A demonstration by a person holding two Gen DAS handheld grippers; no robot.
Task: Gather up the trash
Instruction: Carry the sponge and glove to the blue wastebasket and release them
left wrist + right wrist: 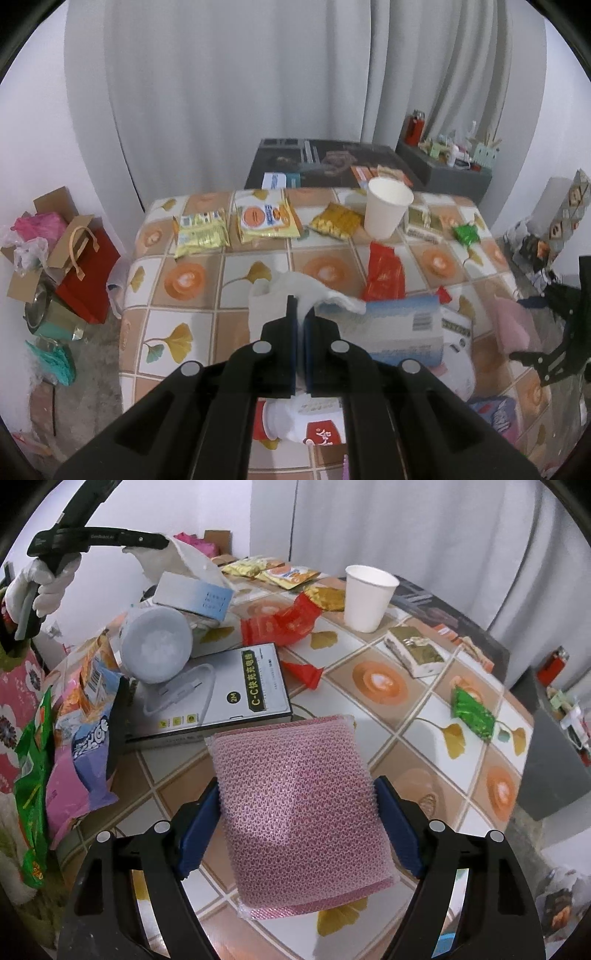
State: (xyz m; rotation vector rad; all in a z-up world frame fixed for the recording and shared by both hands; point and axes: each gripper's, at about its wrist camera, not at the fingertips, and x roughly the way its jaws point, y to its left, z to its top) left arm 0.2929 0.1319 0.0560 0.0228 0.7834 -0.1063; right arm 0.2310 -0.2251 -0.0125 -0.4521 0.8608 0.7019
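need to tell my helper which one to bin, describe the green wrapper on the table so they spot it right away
Start at the white paper cup standing on the tiled tablecloth. Past the gold-topped box beside it, near the table's edge, lies the green wrapper. It is small, crumpled shiny foil, lying alone on the cloth.

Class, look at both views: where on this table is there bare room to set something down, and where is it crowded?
Bare tiles lie between the green wrapper and the pink scourer, and left of the white tissue below the yellow packets. It is crowded around the cable box, the tub and the snack bags.
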